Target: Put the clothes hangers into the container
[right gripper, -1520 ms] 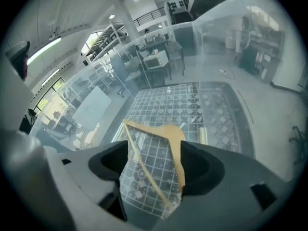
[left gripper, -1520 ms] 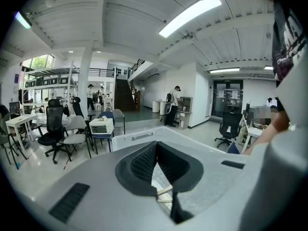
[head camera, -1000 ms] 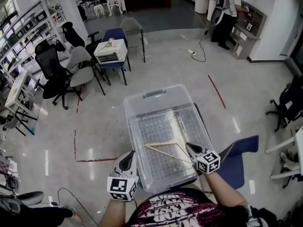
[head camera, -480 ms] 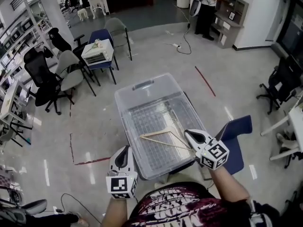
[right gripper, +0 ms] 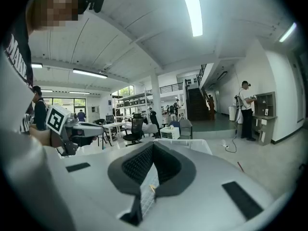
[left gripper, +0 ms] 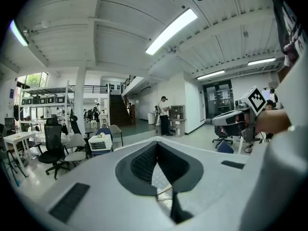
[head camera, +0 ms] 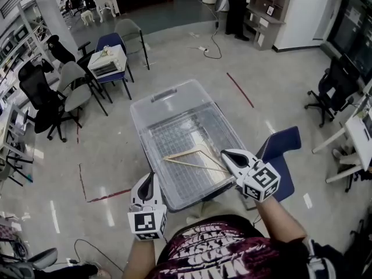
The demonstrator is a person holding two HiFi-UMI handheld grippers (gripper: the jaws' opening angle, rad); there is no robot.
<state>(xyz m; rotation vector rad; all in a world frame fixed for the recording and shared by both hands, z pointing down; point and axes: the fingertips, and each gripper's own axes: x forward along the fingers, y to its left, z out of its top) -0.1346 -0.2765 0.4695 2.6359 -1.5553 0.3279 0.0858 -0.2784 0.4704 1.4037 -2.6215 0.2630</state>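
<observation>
A clear plastic container (head camera: pixel 152 97) stands on the floor in front of me in the head view. One wooden clothes hanger (head camera: pixel 189 156) lies inside it toward its near end. My right gripper (head camera: pixel 224 154) hovers over the container's near right corner, just right of the hanger, jaws shut and nothing seen gripped. My left gripper (head camera: pixel 149 183) sits at the near left corner outside the wall, shut and empty. In the right gripper view (right gripper: pixel 153 177) and the left gripper view (left gripper: pixel 156 177), a sliver of the hanger (right gripper: pixel 151 188) and the container's ribbed bottom shows through the narrow slit below the closed pads.
A blue chair (head camera: pixel 280 150) stands right of the container. Office chairs (head camera: pixel 70 83) and a blue chair carrying a white appliance (head camera: pixel 107 61) stand at the back left. A person (head camera: pixel 235 4) stands at a counter far back. Red tape (head camera: pixel 239 90) marks the floor.
The view has shifted, so the container sits higher and further left in the picture. Both grippers stay shut at its near edge; the hanger keeps its place in the container.
</observation>
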